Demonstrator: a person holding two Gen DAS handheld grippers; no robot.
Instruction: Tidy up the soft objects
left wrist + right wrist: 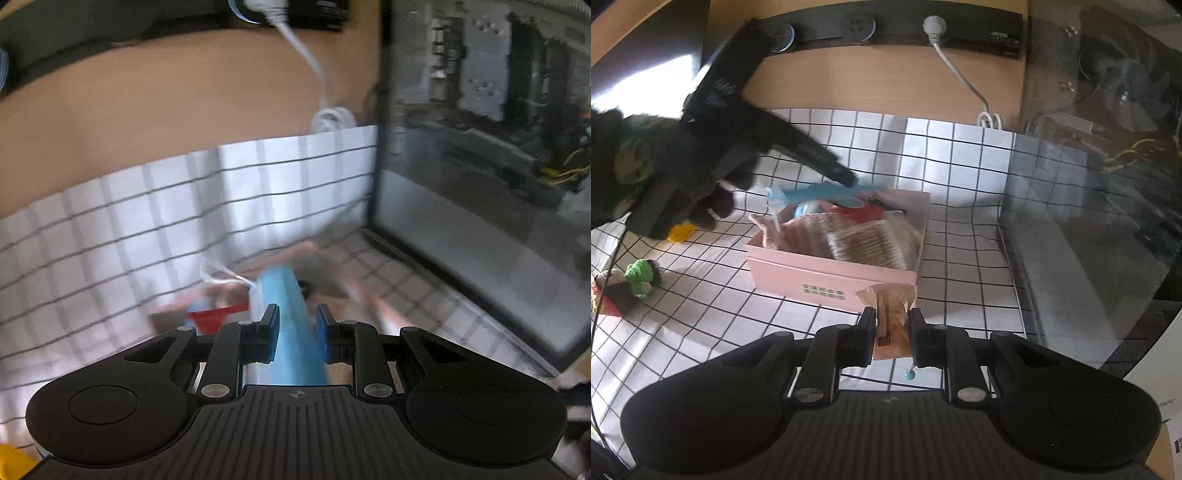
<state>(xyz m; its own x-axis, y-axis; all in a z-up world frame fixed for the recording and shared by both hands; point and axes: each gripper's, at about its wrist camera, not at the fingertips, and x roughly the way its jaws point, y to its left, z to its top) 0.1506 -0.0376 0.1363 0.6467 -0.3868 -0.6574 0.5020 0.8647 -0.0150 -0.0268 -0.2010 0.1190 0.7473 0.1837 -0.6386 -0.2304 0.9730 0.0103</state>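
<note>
Two tools are at work over the checked cloth (960, 258) that covers the surface. From the right wrist view, the left tool (849, 181) reaches in from ten o'clock, gripped by a dark-gloved hand (683, 177) with a camouflage cuff, its body slanting down toward the middle of the scene. Its tip is closed on a flat light-blue soft piece (816, 194), which hangs just above the far edge of the pink box (827, 277). In the left wrist view the same blue piece (291, 325) runs straight out between the blue pads (274, 332), pinched narrow, pointing toward twelve o'clock; everything beyond it is smeared with motion blur, though a red shape (210, 319) shows at about eleven o'clock from the tip.

The pink box sits at the centre of the cloth and already holds knitted pink and brown pieces (864, 240) plus something red behind them.

The right tool (892, 325) is level and low at six o'clock, pointing at the near right corner of the box. Its jaws are drawn in on a small orange-tan pouch (892, 314), from which a turquoise bead (909, 376) dangles.

Out at nine o'clock lie a green knitted toy (641, 277) and a yellow item (680, 232), well apart from the box. A glass-sided computer case (1108, 166) stands at three o'clock.
</note>
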